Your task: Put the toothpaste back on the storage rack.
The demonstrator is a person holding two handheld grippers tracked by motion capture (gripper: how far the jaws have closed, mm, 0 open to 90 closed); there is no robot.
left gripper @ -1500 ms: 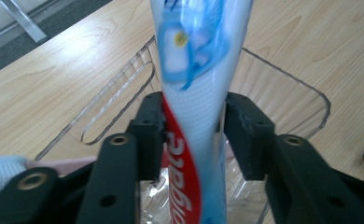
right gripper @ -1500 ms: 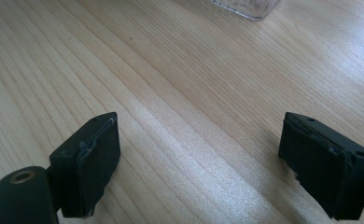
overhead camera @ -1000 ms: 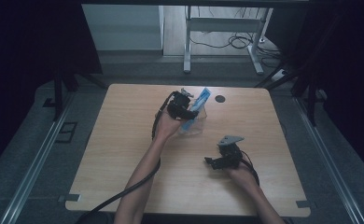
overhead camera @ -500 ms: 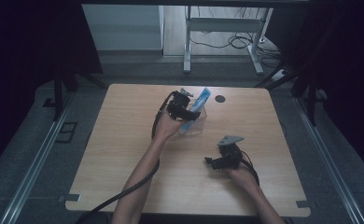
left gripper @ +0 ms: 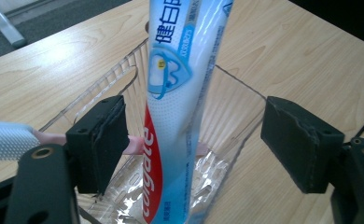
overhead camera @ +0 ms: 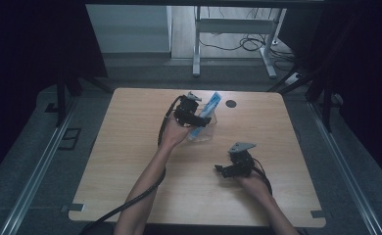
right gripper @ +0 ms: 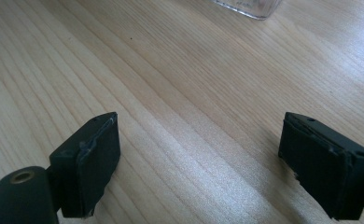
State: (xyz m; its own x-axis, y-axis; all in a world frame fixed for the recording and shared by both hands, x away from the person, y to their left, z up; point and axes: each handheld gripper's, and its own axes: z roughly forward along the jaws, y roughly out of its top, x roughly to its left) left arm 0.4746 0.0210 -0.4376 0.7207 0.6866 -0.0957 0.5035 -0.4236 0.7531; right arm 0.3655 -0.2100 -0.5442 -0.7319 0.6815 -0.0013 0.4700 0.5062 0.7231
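Left hand-held gripper (left gripper: 189, 154) has just been opening around the tube (left gripper: 185, 93), no longer gripping; leaning in the bin (left gripper: 238, 107) near the desk's (overhead camera: 130, 147) far edge, it may topple. Right hand-held gripper (right gripper: 199, 163) gapes empty.

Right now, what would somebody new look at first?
Probably the toothpaste tube, standing tilted in a clear bin at the table's far middle. The left gripper has just been opening, its pads off the tube. The right gripper waits open over bare wood nearer the person.
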